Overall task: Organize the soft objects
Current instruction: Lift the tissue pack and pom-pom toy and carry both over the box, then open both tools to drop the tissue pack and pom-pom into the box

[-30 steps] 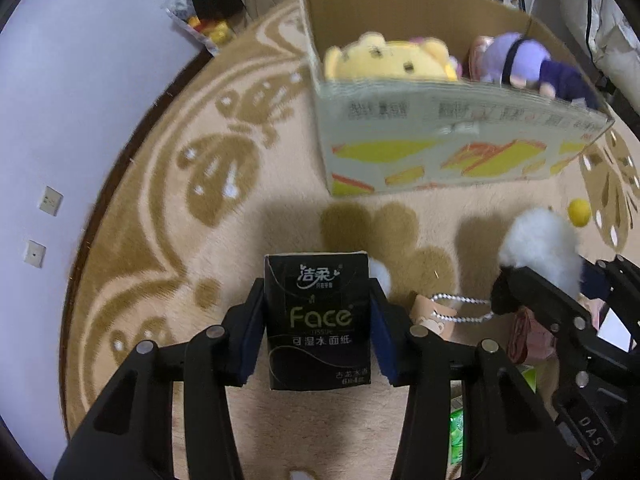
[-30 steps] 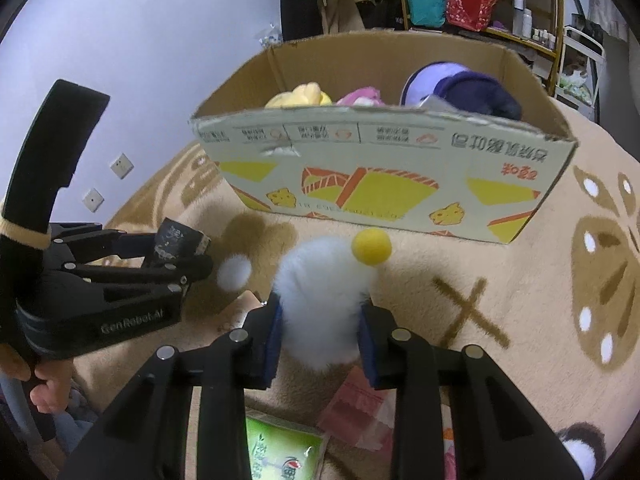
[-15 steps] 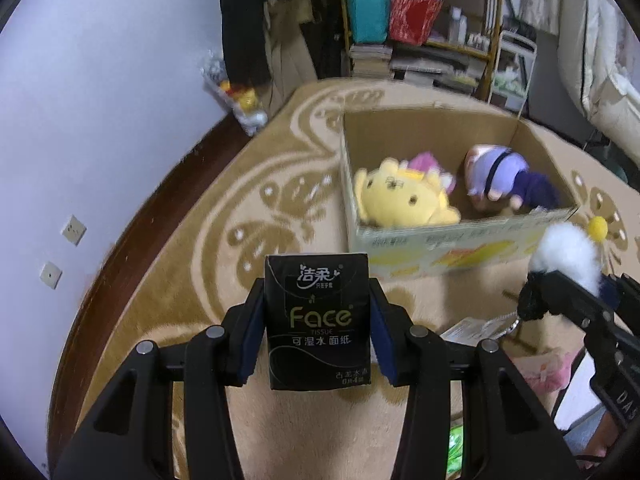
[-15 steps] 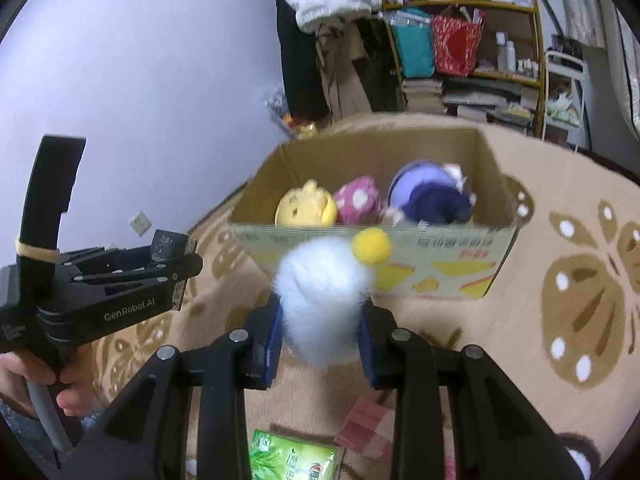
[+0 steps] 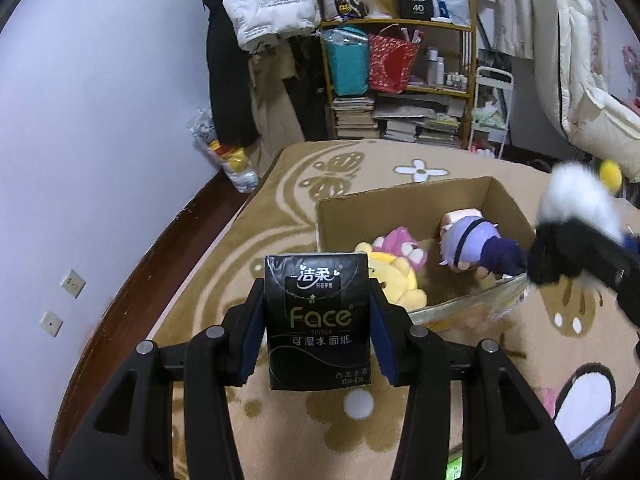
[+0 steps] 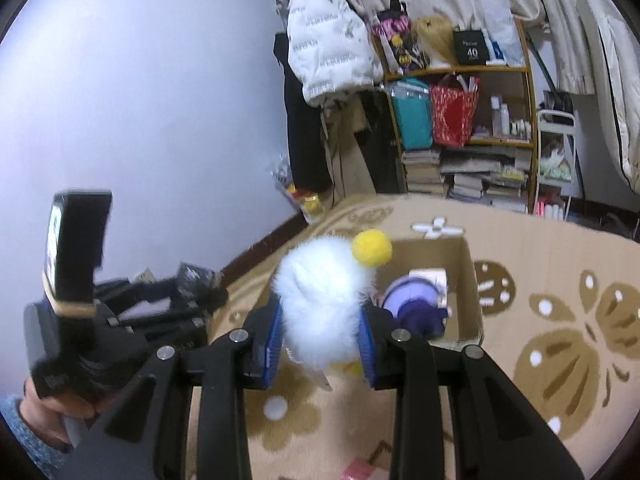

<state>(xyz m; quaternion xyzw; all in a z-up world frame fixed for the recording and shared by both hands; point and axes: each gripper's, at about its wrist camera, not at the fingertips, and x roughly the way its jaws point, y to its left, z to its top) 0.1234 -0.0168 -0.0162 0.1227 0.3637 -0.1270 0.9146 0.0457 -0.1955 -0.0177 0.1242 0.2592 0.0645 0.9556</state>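
My left gripper (image 5: 318, 344) is shut on a black Face tissue pack (image 5: 318, 320), held above the rug just in front of the open cardboard box (image 5: 404, 208). The box holds a yellow plush (image 5: 396, 284), a pink plush (image 5: 400, 246) and a purple doll (image 5: 476, 246). My right gripper (image 6: 322, 340) is shut on a white fluffy toy (image 6: 320, 300) with a yellow pom-pom (image 6: 371, 247), held over the box's near edge (image 6: 476, 312). The white toy also shows at the right in the left wrist view (image 5: 576, 200). The left gripper shows at the left in the right wrist view (image 6: 132, 312).
A beige patterned rug (image 5: 248, 240) covers the floor beside a lilac wall (image 5: 100, 100). A cluttered shelf (image 5: 404, 80) with bags and books stands behind, with hanging coats (image 5: 268, 4). A pink packet (image 6: 360, 470) lies on the rug near me.
Both grippers have risen with their loads and now look down into the box from higher up. The right gripper with the white toy has moved over the box's near edge.
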